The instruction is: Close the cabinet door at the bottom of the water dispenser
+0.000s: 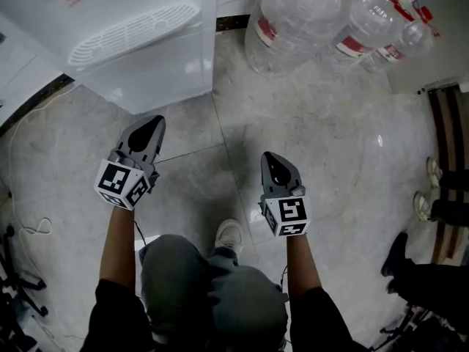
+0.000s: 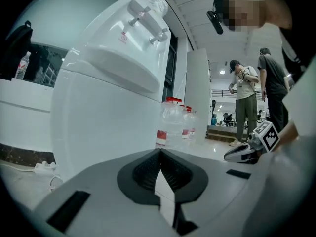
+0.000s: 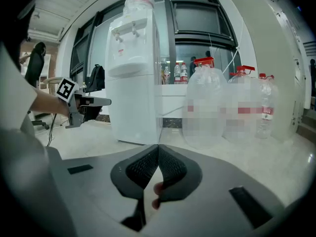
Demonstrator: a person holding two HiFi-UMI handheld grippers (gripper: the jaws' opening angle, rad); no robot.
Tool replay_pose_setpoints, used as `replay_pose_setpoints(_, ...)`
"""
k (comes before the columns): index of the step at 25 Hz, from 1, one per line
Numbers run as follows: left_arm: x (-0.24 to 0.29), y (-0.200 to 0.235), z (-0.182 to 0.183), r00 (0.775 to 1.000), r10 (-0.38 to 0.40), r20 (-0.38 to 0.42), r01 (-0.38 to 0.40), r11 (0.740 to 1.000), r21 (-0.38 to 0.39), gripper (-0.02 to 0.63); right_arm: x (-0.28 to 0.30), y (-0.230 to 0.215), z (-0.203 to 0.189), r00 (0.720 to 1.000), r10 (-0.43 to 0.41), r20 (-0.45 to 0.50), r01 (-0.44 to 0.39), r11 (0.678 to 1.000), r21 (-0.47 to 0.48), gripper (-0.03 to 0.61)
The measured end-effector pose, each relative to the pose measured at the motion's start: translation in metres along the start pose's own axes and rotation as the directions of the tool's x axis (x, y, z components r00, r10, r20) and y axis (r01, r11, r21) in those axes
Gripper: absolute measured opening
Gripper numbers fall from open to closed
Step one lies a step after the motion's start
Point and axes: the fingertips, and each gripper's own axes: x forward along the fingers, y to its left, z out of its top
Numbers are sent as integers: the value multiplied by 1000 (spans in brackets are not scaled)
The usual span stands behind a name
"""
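Observation:
The white water dispenser (image 1: 146, 42) stands on the stone floor at the upper left. Its lower front (image 2: 113, 127) looks smooth and flush, and I see no door standing out from it. It also shows in the right gripper view as the dispenser (image 3: 132, 83) with a bottle on top. My left gripper (image 1: 152, 120) hovers just short of the dispenser's base, shut with nothing between its jaws (image 2: 160, 152). My right gripper (image 1: 267, 155) hangs further right and back over bare floor. It is also shut and empty (image 3: 158, 147). Neither gripper touches the dispenser.
Several large clear water bottles (image 1: 300, 17) with red caps stand right of the dispenser. A white cable (image 1: 33, 229) lies on the floor at the left. Someone's legs and shoes (image 1: 425, 196) are at the right edge. Two people (image 2: 244, 102) stand in the background.

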Motion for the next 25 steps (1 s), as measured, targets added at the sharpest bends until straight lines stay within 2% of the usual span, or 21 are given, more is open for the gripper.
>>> replay_pose_setpoints(5, -22, 2, 11, 999, 49, -3, -49, 999, -5, 15, -4, 12, 25, 1000, 19, 9, -19, 1000, -15, 12)
replay_pose_setpoints(10, -45, -8, 43, 997, 78, -13, -78, 997, 0, 14, -19, 23, 64, 999, 39, 9, -39, 999, -21, 12)
replay_pose_setpoints(19, -93, -35, 158, 993, 111, -30, -111, 993, -30, 14, -70, 35, 185, 997, 70, 8, -70, 997, -24, 12)
replay_pose_setpoints(25, -118, -49, 242, 990, 132, -55, -137, 985, -108, 14, -108, 45, 284, 997, 75, 30, -74, 997, -6, 12)
